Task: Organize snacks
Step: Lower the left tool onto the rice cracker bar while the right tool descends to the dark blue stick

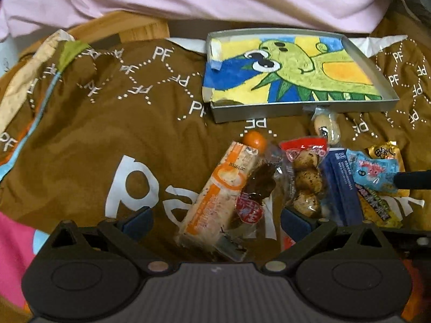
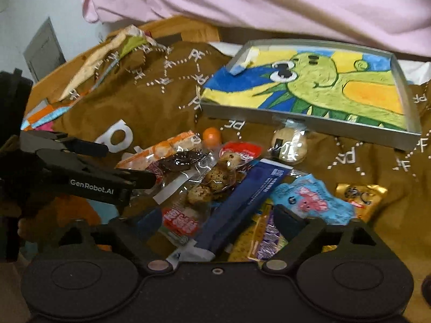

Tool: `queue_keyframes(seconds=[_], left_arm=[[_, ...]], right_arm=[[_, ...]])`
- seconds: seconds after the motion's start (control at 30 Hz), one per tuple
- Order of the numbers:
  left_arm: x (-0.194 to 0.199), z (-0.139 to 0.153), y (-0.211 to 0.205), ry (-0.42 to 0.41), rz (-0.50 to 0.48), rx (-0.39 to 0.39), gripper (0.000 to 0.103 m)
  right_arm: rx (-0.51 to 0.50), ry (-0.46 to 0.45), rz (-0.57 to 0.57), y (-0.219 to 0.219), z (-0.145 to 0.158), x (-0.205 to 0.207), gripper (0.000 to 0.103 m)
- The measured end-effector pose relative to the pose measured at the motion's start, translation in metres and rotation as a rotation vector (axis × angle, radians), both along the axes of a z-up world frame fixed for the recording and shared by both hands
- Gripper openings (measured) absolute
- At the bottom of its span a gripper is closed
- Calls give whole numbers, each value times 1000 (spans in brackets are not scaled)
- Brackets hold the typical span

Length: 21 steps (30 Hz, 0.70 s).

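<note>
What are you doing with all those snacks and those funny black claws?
A person holds two grippers over a pile of snack packets on a brown cloth. The left gripper is open around the orange-and-white packet. The right gripper is open around the dark blue packet. Neither grips anything yet. The grey tray with the green dinosaur picture holds no snacks so far, so the sorting has barely begun.

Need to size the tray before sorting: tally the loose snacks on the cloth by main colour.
Orange: 2, long bar, small ball
Red: 2
Blue: 2
Yellow/gold: 2
Beige: 1
Total: 9
</note>
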<state>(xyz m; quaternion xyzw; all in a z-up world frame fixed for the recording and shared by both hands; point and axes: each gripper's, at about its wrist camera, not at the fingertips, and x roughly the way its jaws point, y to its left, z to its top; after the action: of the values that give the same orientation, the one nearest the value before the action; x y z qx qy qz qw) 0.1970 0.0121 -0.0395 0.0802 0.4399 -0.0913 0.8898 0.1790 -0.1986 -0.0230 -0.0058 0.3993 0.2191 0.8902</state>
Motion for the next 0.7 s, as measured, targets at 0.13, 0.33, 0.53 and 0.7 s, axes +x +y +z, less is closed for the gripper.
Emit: queue_keyframes(seconds=[0.13, 0.33, 0.53, 0.7], left_arm=[[13, -5, 12, 37, 13, -41, 94], [24, -6, 25, 57, -4, -100, 83], [34, -12, 27, 67, -43, -131, 79], [39, -20, 26, 118, -58, -178, 79]], right_arm=[[-35, 38, -26, 8, -13, 12, 73], [-40, 60, -54, 7, -25, 19, 58], [-6, 66, -85, 4, -29, 29, 59], [32, 80, -101, -1, -28, 28, 54]])
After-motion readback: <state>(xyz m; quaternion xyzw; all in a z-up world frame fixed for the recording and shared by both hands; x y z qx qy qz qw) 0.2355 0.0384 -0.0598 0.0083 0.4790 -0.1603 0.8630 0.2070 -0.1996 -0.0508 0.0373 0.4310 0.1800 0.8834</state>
